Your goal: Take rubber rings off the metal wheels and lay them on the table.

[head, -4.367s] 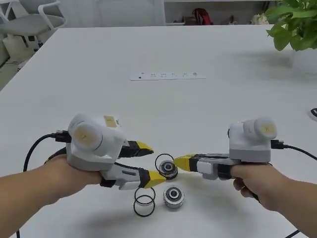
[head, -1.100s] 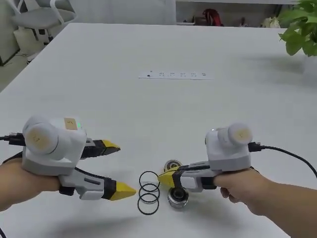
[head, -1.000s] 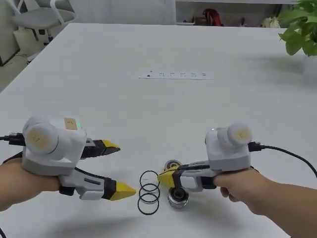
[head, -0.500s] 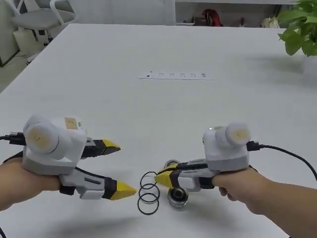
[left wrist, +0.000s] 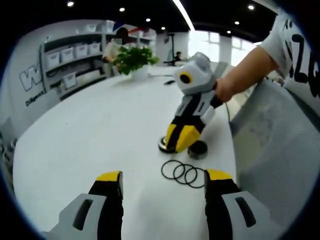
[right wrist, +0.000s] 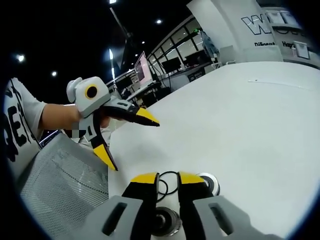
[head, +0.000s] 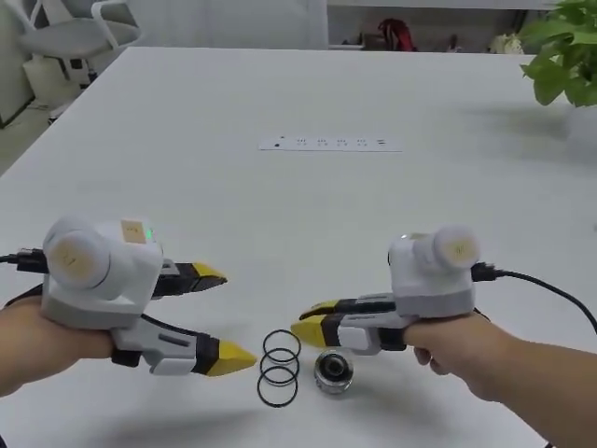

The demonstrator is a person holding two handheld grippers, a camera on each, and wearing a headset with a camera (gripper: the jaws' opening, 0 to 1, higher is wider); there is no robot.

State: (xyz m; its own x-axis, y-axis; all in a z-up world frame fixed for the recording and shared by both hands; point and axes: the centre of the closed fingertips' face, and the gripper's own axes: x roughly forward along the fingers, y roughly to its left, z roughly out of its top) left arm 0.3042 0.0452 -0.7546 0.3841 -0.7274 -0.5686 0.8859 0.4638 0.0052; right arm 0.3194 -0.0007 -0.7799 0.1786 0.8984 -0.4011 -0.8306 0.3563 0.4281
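Note:
Three black rubber rings [head: 278, 365] [left wrist: 185, 174] lie in a short chain on the white table [head: 308, 215]. Just right of them sits a metal wheel [head: 333, 370] [left wrist: 198, 149]. A second wheel [left wrist: 164, 145] [right wrist: 209, 183] lies a little farther back, under the right gripper's tips. My right gripper [head: 310, 324] [right wrist: 168, 179] hovers over the wheels, its jaws a narrow gap apart with nothing between them. To the left of the rings my left gripper [head: 224, 315] [left wrist: 162, 180] stands wide open and empty.
A white power strip [head: 322, 144] lies mid-table, farther back. A potted plant [head: 560, 47] stands at the far right corner, and a chair [head: 75, 37] beyond the far left edge. A black cable [head: 536, 282] trails from the right gripper.
A third ring has joined the two on the table and my left gripper has drawn back left. In the last second my right gripper rose slightly, covering the farther wheel.

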